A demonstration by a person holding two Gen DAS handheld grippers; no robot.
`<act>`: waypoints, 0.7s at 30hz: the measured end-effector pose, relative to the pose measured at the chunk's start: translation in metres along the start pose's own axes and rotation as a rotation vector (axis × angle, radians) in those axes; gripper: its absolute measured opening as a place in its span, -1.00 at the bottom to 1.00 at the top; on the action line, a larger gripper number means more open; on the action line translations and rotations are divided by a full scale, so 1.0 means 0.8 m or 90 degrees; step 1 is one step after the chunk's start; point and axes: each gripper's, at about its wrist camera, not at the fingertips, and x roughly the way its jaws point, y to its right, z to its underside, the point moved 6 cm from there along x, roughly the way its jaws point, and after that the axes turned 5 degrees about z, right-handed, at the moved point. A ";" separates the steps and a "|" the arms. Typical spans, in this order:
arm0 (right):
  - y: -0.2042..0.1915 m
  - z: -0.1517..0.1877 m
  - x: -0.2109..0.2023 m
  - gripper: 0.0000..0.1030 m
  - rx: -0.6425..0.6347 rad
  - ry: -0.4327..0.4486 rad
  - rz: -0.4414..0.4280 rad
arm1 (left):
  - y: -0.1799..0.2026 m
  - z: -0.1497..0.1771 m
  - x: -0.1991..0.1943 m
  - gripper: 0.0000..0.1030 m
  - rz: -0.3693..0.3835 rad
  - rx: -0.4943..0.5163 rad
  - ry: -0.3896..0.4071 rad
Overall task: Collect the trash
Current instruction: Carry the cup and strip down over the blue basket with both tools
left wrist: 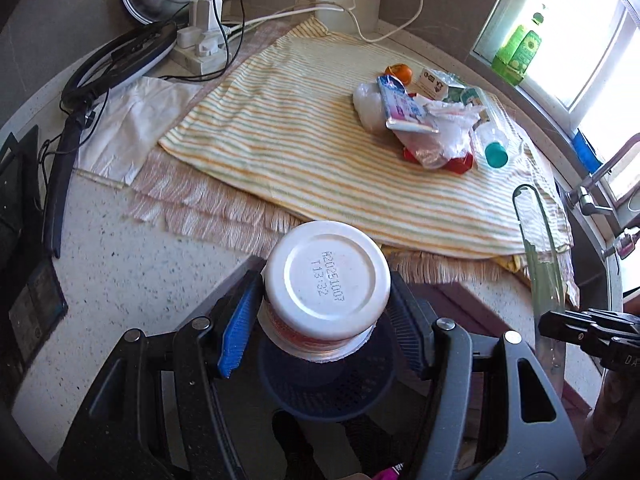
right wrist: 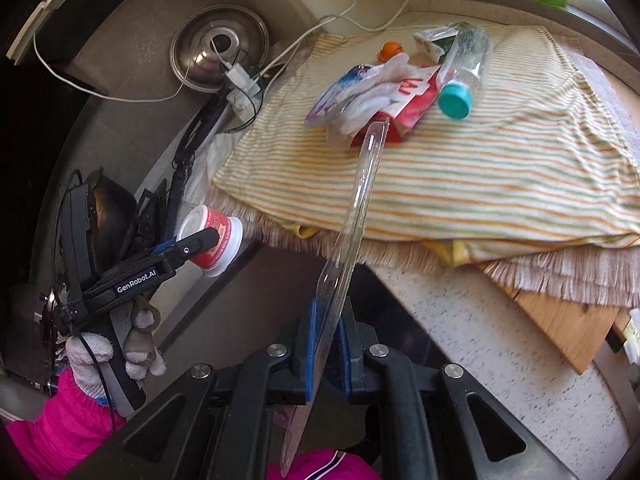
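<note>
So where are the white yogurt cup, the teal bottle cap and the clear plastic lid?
white plastic yogurt cup (left wrist: 328,272), left wrist view, its base.
teal bottle cap (right wrist: 455,101), right wrist view, its top.
clear flat plastic lid (right wrist: 360,200), right wrist view, its edge.

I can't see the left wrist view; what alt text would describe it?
The left gripper clamps a white plastic cup with a red label, bottom toward the camera, above a dark mesh bin. Beyond, a striped yellow cloth holds a pile of wrappers and a clear bottle with a teal cap.
</note>
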 end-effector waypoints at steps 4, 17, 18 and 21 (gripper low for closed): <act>-0.016 0.026 0.027 -0.85 -0.004 -0.033 -0.004 | -0.002 0.027 0.009 0.24 0.006 0.014 -0.022; -0.018 0.102 0.125 -0.85 0.008 -0.134 0.033 | 0.001 0.108 0.069 0.24 0.023 0.068 -0.105; -0.016 0.108 0.132 -0.85 0.009 -0.141 0.035 | 0.001 0.113 0.076 0.24 0.022 0.073 -0.113; -0.011 0.126 0.150 -0.85 0.011 -0.160 0.044 | -0.002 0.128 0.096 0.24 0.021 0.081 -0.138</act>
